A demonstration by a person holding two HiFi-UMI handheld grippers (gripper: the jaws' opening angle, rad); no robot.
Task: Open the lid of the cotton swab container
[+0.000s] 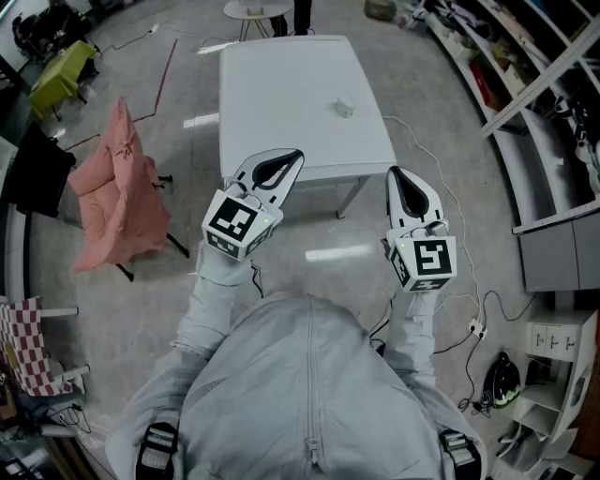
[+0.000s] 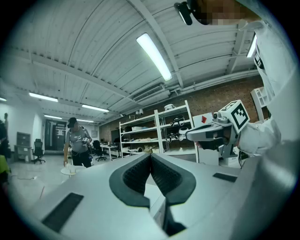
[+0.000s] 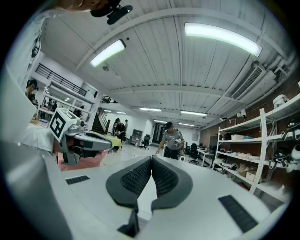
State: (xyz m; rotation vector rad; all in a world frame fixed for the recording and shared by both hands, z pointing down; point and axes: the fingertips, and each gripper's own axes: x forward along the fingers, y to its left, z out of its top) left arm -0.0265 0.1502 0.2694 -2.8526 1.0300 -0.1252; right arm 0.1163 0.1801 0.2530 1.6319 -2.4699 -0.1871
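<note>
While you stand back from the desk (image 1: 281, 84), both pairs of tongs are held out level in front of you, above the floor and short of the desk's near edge.

Far to your left, a pink cloth (image 1: 120, 183) hangs over a dark-legged frame on the floor, well apart from everything else.

Your left tongs (image 1: 298, 155) are shut. Seen from the left gripper view, the ribbed pads (image 2: 136, 176) meet at their tips and hold nothing. In the head view their tip lies over the desk's near left corner without touching it.

The cotton swab container (image 1: 344, 107) is a small white thing standing on the desk, right of the middle. It is well apart from both pairs of tongs, and it is too small to tell how its lid sits.

Your right tongs (image 1: 394, 172) are also shut and empty. In the right gripper view the pads (image 3: 133, 178) press together, and the tip points toward the desk's near right corner.

Beyond them a person in a cap (image 3: 172, 140) stands by a small round table (image 1: 258, 11).
</note>
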